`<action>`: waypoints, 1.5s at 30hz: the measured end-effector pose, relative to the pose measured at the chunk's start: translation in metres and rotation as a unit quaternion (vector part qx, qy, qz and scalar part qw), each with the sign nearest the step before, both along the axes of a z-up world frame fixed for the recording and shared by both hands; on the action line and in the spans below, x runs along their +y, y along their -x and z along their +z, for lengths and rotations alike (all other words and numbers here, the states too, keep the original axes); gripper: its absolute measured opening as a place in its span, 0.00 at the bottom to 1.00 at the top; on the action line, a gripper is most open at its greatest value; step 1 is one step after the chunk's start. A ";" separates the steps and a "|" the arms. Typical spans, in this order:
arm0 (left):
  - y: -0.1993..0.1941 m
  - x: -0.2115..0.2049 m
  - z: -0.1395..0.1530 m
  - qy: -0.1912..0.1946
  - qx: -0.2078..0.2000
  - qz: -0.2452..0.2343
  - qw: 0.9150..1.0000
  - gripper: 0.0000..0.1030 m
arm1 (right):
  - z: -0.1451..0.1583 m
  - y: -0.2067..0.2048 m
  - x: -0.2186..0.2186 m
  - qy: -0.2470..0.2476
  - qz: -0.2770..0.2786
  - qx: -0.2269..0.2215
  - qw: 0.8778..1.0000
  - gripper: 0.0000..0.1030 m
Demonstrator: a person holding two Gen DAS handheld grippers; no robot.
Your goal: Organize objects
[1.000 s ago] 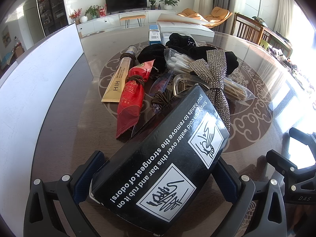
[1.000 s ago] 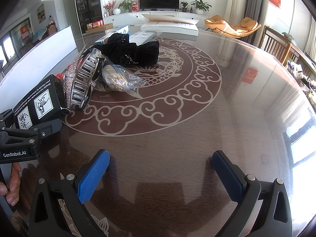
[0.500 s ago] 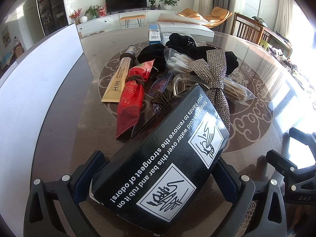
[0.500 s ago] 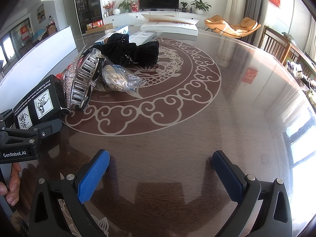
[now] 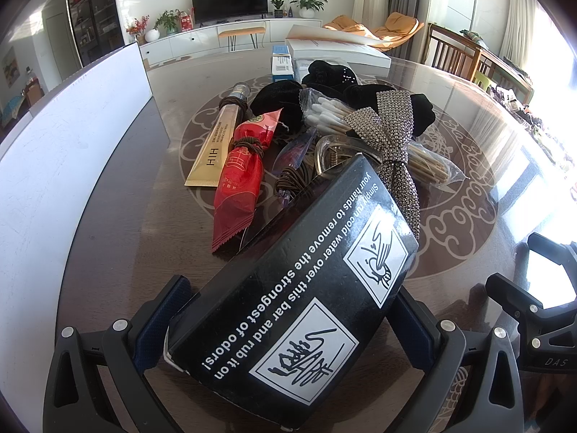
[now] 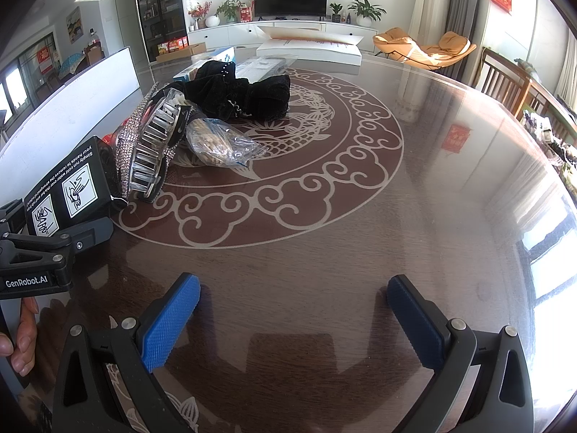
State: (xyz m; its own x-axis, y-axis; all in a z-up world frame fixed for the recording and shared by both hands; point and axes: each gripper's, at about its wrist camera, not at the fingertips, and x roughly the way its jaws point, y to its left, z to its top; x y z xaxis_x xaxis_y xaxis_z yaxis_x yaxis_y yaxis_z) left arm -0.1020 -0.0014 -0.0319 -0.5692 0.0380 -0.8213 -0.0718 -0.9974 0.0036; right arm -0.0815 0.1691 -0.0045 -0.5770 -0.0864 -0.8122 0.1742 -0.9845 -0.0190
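- The left claw (image 5: 285, 328) is pinching the black box (image 5: 299, 288), blue pads pressed on its two sides; the box fills the space between the fingers and sticks out toward 1 o'clock in the left wrist view.
- The box's long axis runs from 7 to 1 o'clock, its far end raised and close over the pile; whether it touches the rhinestone bow (image 5: 393, 144) I cannot tell.
- The pile lies at 12 o'clock from the left claw: red packet (image 5: 241, 176), gold tube (image 5: 216, 148), swab bag (image 5: 360, 122), black velvet pieces (image 5: 277, 101).
- The right claw (image 6: 292, 321) is spread wide and holds nothing, hovering over bare bench (image 6: 360, 245); from it the box (image 6: 68, 187) sits at 10 o'clock, so the left hand is plainly the nearer.
- Open room is at 12 to 3 o'clock of the right claw; a white board (image 5: 72, 144) walls off 9 to 11 o'clock of the left.
- Judged from this, the box can best travel rightward, clear of the pile.
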 end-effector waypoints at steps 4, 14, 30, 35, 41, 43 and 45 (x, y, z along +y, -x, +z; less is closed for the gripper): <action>0.000 0.000 0.000 0.000 0.000 0.000 1.000 1.00 | 0.000 0.000 0.000 0.000 0.000 0.000 1.000 1.00; -0.001 0.001 0.000 0.000 0.000 -0.001 1.000 1.00 | 0.000 0.000 0.000 0.000 0.000 0.000 1.000 1.00; -0.001 0.001 0.000 0.000 0.000 -0.001 1.000 1.00 | 0.000 0.000 0.000 0.000 0.000 0.000 1.000 1.00; -0.002 0.002 0.000 0.000 0.000 -0.002 1.000 1.00 | 0.000 0.000 0.000 0.000 0.000 0.000 1.000 1.00; -0.018 0.001 0.001 0.002 -0.014 -0.034 0.999 1.00 | 0.000 0.000 0.000 0.000 0.000 0.000 1.000 1.00; -0.033 -0.006 0.002 -0.003 -0.019 -0.049 0.999 1.00 | 0.000 0.000 0.000 0.000 0.000 0.000 1.000 1.00; -0.051 -0.019 0.005 -0.038 -0.018 -0.060 0.997 1.00 | 0.000 0.000 0.000 0.000 0.000 0.000 1.000 1.00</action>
